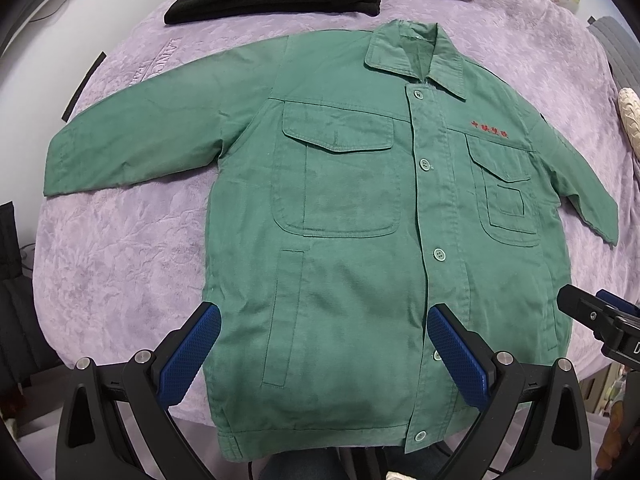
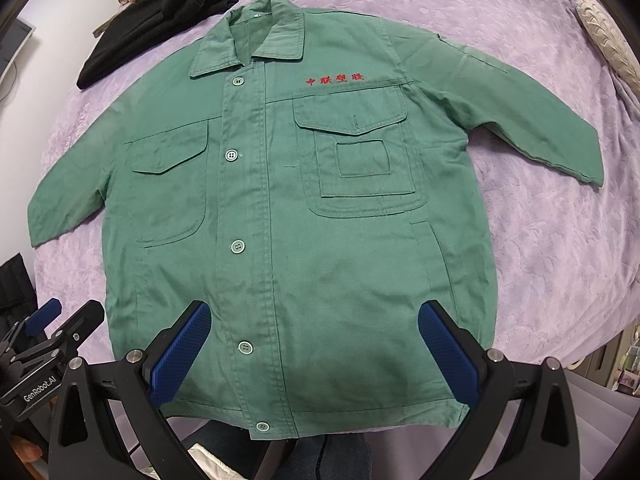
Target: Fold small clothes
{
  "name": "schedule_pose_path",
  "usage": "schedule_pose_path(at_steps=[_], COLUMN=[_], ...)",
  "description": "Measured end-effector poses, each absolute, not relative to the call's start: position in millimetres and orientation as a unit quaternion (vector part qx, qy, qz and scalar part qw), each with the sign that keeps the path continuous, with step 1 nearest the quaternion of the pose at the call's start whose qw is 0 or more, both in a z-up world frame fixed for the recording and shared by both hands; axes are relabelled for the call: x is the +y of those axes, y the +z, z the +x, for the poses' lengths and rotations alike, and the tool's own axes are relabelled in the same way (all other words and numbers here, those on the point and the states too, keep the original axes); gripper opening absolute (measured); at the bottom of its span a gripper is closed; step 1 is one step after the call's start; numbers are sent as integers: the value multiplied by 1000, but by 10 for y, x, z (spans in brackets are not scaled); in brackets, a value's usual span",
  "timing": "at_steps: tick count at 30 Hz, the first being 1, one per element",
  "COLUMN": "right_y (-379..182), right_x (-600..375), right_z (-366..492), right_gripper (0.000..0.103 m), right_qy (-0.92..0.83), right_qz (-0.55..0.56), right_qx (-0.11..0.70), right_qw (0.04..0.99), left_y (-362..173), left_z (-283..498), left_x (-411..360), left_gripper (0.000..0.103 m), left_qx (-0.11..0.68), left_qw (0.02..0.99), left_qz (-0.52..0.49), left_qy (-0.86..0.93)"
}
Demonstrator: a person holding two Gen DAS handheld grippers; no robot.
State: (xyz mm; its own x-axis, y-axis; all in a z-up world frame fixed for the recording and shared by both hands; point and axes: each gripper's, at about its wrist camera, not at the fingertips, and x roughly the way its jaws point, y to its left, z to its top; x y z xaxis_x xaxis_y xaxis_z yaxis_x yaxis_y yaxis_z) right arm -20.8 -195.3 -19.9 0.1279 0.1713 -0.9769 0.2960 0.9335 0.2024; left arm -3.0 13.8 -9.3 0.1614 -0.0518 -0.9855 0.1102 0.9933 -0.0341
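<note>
1. Hand-held gripper positions come first: the left hand-held gripper and the right hand-held gripper are both held spread wide above the lower part of the jacket, and nothing is grasped or visibly touched by either.
2. Near the hem, the green jacket is seen laid face up, buttoned and flat, on a purple blanket over what may be a bench or a bed; which cannot be told.
3. The folding is judged not yet begun: both sleeves are spread out to the sides, and no part is doubled over.
4. For the next move, a sleeve or side edge would probably have to be pinched and carried across the chest; the left sleeve lies well apart from the left hand-held gripper, so a reach would be called for.
5. Farther off, past the collar, a pile of black clothes is seen lying apart from the jacket.
</note>
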Motion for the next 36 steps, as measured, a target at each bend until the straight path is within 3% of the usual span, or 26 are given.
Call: schedule_pose_path(at_steps=[7,13,21,29,36], right_y=[-144,-244,-556,-884,-1050], right_x=[-1668,-1186,-381,210,450], right_z=[-88,79,195,293,418], right_gripper=[103,103,103,103,103], right_qy=[-4,33,93,125,138], right_qz=[159,161,139,104,95], right_qx=[633,647,675,688,682], right_qw=[758,744,718,707,712], left_y=[-163,-335,-916,-1479,-1375], left_z=[82,336,800,1229,1550], left_x=[456,1224,2639,3550,3794], left_gripper=[103,103,103,103,103], left_qx=[640,608,560,519,457], left_qw=[765,787,804,802,829], left_qz=[-33,-98,-184,-272,-298], left_qy=[-61,-26,81,119,119])
